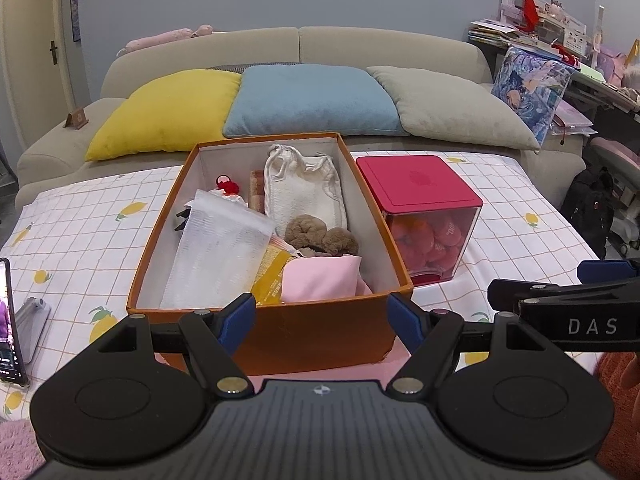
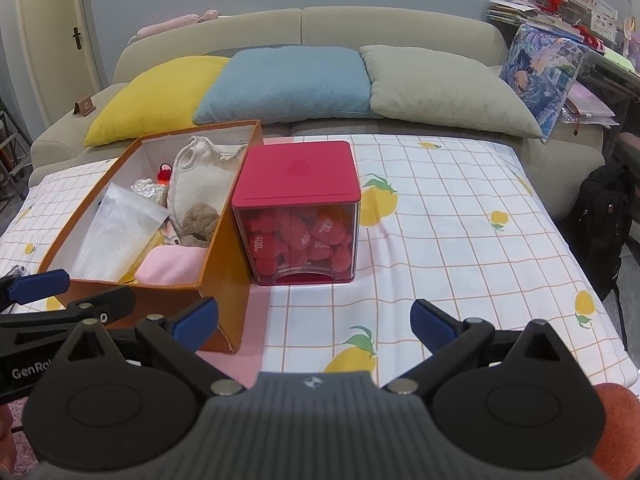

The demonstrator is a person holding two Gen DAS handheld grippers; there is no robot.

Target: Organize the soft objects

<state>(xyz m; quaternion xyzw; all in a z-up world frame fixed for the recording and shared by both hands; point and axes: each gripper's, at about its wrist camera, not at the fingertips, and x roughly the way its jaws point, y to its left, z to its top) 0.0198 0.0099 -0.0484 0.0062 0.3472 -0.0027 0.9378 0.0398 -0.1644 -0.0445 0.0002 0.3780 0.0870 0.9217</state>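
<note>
An open orange box (image 1: 320, 332) (image 2: 228, 280) stands on the table and holds soft things: a white drawstring bag (image 1: 304, 192) (image 2: 200, 176), a brown plush (image 1: 320, 236) (image 2: 200, 220), a pink cloth (image 1: 320, 280) (image 2: 172, 264), a white mesh pouch (image 1: 216, 248) (image 2: 120, 228) and a yellow packet (image 1: 272, 276). My left gripper (image 1: 322, 318) is open and empty just in front of the box's near wall. My right gripper (image 2: 314, 320) is open and empty over the tablecloth, right of the box. Its arm shows in the left wrist view (image 1: 568, 304).
A clear cube with a red lid (image 1: 420, 184) (image 2: 296, 172), full of red soft pieces, stands right of the box. A lemon-print cloth (image 2: 460, 220) covers the table. A phone (image 1: 8, 320) stands at the left edge. A sofa with yellow, blue and grey cushions (image 1: 312, 100) lies behind.
</note>
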